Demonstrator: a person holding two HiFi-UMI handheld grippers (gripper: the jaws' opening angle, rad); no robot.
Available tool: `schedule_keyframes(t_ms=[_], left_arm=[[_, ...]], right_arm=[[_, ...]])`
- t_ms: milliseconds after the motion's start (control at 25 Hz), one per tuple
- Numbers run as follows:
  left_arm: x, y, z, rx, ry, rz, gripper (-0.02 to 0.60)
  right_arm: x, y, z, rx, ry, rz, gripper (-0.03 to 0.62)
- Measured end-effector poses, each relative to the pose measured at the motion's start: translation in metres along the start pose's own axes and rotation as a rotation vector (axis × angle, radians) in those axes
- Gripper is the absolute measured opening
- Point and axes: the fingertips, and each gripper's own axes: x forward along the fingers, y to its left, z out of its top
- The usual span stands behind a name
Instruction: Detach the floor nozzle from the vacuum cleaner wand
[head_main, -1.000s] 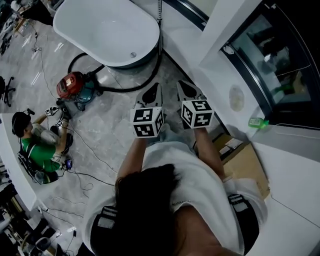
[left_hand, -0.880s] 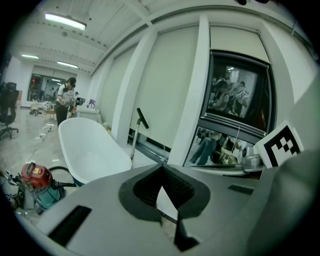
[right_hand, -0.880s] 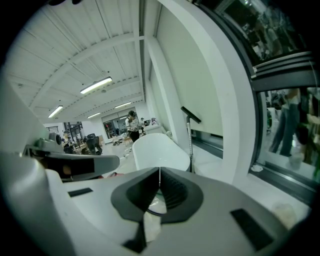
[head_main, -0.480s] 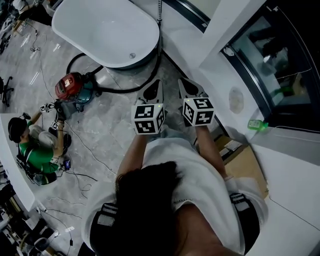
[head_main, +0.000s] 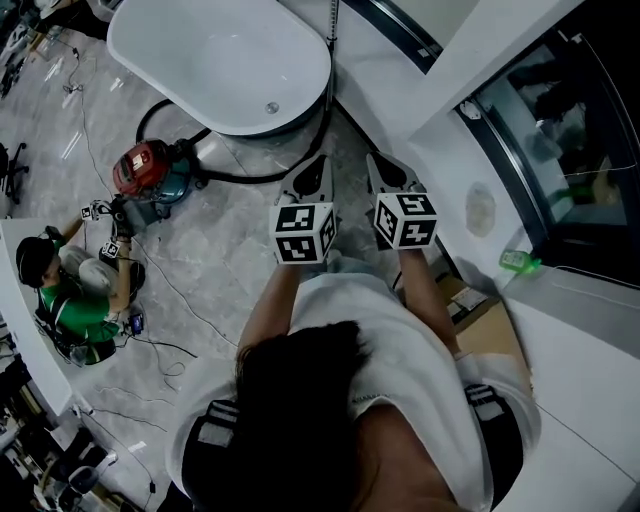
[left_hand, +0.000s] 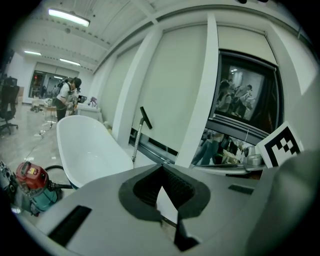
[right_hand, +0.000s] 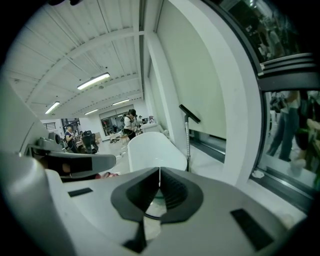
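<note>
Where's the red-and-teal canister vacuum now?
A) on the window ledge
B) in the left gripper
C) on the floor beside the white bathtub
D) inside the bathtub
C: the red-and-teal canister vacuum stands on the grey marble floor beside the white oval bathtub.

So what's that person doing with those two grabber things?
A person holds a gripper in each hand, the left gripper and the right gripper, side by side, both shut and empty. They point toward a white bathtub. A red vacuum cleaner sits on the floor beside the tub, its black hose curling round it. Nothing has been grabbed yet. Another person in green crouches nearby.
</note>
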Motion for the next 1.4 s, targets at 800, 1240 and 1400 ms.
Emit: schedule_keyframes(t_ms=[800,1240,1400], left_arm=[[0.107,0.073,0.059,0.006,0.05,-0.05,0.005],[0.151,0.103,0.1,0.036,0.051,-0.103,0.005],[0.16,0.113,0.111,0.048,0.046,-0.122,0.005]], right_arm=[[0.111,-0.025,0.059,0.037,0.013,-0.077,0.014],[0.16,-0.024,0.095,0.058,-0.003,-0.108,0.014],[0.174,-0.023,0.104,0.07,-0.018,-0.131,0.014]])
